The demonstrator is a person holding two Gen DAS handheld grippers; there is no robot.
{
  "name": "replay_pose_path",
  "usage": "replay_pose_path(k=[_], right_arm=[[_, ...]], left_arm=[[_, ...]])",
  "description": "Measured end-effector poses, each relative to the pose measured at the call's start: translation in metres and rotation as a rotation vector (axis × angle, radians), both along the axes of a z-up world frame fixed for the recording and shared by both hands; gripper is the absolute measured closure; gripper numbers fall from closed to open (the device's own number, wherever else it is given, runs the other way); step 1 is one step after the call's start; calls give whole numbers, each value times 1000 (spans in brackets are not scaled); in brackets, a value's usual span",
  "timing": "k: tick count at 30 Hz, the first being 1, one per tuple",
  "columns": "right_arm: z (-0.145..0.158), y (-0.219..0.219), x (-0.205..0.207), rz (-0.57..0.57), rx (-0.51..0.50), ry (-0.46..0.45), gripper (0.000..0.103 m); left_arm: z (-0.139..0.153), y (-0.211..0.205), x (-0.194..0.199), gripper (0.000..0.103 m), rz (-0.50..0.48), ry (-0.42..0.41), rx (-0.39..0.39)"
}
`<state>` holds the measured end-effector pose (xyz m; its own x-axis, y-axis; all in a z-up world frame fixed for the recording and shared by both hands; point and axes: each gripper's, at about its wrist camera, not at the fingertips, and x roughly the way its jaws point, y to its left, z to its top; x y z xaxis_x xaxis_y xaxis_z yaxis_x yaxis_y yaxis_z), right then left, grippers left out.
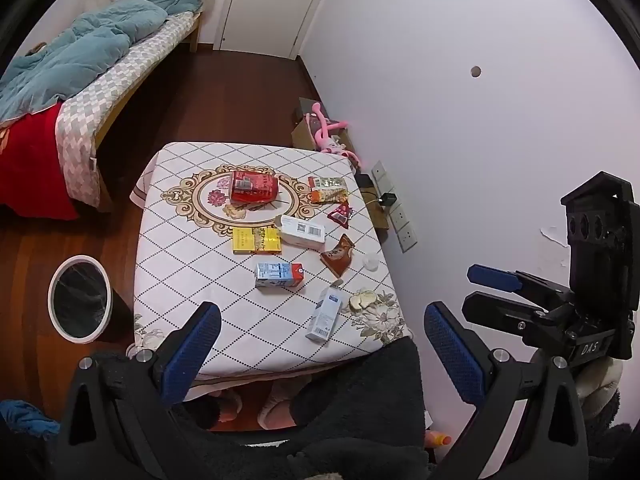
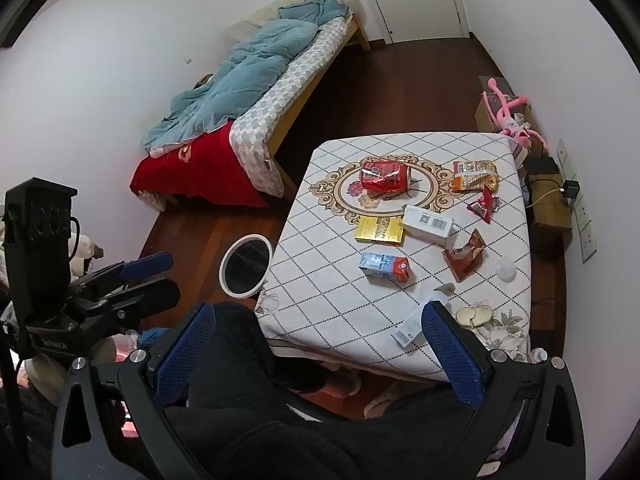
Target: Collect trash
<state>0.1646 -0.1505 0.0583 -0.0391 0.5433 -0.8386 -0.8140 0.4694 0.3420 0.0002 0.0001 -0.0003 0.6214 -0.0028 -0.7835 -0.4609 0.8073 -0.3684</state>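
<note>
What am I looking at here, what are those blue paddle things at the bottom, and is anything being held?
No robot here: a person holds a two-finger gripper in each hand, and each carries a fisheye camera looking along its fingers. One picture comes from the left gripper, the other from the right gripper; each view also catches the other tool at its edge. The blue paddles are the finger pads. Both grippers are wide open and hold nothing.

Below is a table with a patterned cloth, strewn with trash: a red snack bag, a yellow box, a white box, a blue and red carton, a white carton and some small wrappers. A round bin stands on the floor beside it.
</note>
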Motion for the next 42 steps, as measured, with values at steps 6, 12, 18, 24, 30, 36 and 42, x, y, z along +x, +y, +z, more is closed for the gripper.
replay_pose_path(k=[6, 12, 18, 24, 30, 36, 42], right_arm=[[1, 0, 2, 8, 6, 25, 0], [3, 6, -2, 11, -1, 22, 0], [2, 5, -3, 10, 10, 20, 0], [4, 6, -2, 13, 11, 26, 0], [3, 7, 0, 14, 12, 26, 0], [3, 7, -1, 17, 12, 28, 0], [0, 10, 1, 32, 9, 28, 0]], left_arm=[[1, 0, 0, 0, -3, -6, 7], [3, 1, 0, 0, -4, -11, -2], [2, 1, -1, 0, -7, -15, -5], [4, -1, 3, 0, -12, -14, -3], [5, -3, 7, 0, -10, -15, 2], [5, -2, 4, 0, -8, -17, -2], [4, 0, 2, 0, -12, -19, -7]])
